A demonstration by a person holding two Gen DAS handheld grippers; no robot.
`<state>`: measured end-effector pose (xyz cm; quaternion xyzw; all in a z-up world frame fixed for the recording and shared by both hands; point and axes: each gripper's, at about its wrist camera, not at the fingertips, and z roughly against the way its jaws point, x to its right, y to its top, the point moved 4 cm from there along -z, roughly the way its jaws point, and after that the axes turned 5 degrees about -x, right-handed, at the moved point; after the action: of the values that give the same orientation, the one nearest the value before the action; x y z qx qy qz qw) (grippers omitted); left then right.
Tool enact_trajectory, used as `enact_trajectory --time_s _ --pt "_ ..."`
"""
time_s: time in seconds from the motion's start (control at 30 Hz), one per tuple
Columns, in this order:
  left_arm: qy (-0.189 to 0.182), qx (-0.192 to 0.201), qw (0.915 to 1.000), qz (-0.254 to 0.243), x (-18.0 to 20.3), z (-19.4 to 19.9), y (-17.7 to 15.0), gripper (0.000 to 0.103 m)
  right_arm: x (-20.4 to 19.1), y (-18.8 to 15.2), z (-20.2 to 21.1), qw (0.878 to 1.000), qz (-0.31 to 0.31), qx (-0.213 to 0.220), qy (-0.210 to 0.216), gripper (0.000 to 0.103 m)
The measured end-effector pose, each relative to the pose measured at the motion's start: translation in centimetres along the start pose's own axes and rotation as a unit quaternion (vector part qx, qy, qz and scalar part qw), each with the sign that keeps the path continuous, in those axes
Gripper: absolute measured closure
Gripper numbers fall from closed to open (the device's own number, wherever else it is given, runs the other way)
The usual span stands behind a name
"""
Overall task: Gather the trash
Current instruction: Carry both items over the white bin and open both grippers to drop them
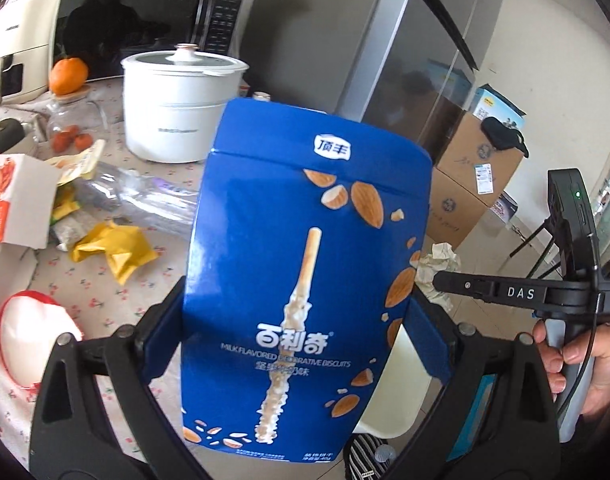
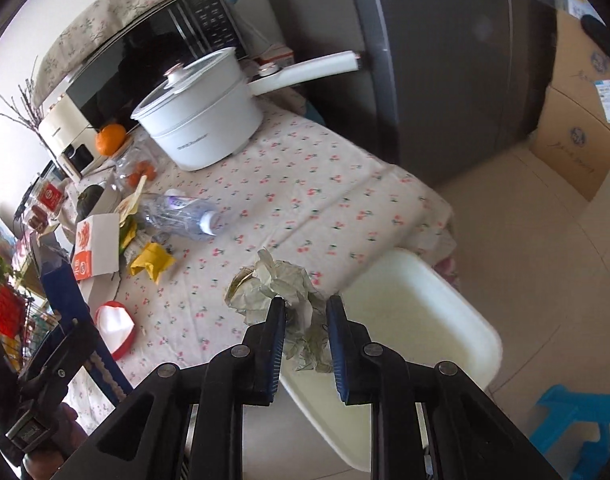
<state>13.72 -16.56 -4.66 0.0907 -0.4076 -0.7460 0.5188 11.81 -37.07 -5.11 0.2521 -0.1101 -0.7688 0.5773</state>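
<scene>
Left gripper (image 1: 297, 320): jaws set wide and clamped on the two side edges of a blue biscuit box (image 1: 305, 248). Box is held upright off the table, front face toward the left wrist camera.

Right gripper (image 2: 305, 312): jaws narrow, pinched on a crumpled wad of paper (image 2: 277, 284). Wad is lifted, seen over the table's near edge and above a cream bin (image 2: 425, 320) standing just beside the table. In the left wrist view the same wad is seen at the tip of the right gripper, with a hand (image 1: 573, 364) wrapped on its handle.

Table (image 2: 305, 184) is covered with a cherry-print cloth. Trash left on it:
- clear plastic bottle (image 2: 181, 212), lying on its side near the middle
- crumpled yellow wrapper (image 2: 151, 262), just beside an orange-and-white carton (image 2: 97, 246)
- more wrappers piled between carton and bottle
- red-and-white pouch (image 2: 115, 326) near the front edge, well apart from the pile

Further back: a white pot (image 2: 201, 124) with lid and long handle, an orange (image 2: 111, 139) on top of a glass jar, a microwave (image 2: 145, 68) behind them. A grey fridge (image 2: 445, 60) stands past the table's far end, with cardboard boxes (image 2: 577, 120) stacked on the floor beside it.
</scene>
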Motion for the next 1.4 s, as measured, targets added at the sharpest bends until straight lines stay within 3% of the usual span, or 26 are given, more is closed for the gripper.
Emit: enact_trajectory --time_s 0.3,0.6,1.1,1.17,1.33,1.4 --pt "-0.014 0.015 0.9987 -0.046 5.2 -6.4 -2.2 0.007 8.1 -2.1 0.8 0.997 -0.068 -0.008 -0.045 0.081" --pt "-0.019 -0.015 0.9986 -0.046 5.5 -7.5 -2.4 0.007 9.2 -2.4 0.0 0.995 -0.079 -0.027 -0.051 0.08" --pt "0.122 -0.039 0.9904 -0.052 -0.6 -1.3 -2.9 0.0 6.7 -3.0 -2.8 0.995 -0.055 -0.056 -0.067 0.073" --pt "0.136 -0.038 0.9886 -0.053 -1.3 -0.3 -3.0 0.0 6.3 -2.9 -3.0 0.995 -0.051 -0.055 -0.065 0.07" --pt "0.158 -0.049 0.9846 -0.055 -3.2 1.6 -3.7 0.0 5.3 -2.7 -2.8 0.996 -0.043 -0.045 -0.061 0.029" --pt "0.166 -0.052 0.9836 -0.048 -4.1 2.4 -3.9 0.0 4.9 -2.6 -2.8 0.996 -0.04 -0.044 -0.059 0.027"
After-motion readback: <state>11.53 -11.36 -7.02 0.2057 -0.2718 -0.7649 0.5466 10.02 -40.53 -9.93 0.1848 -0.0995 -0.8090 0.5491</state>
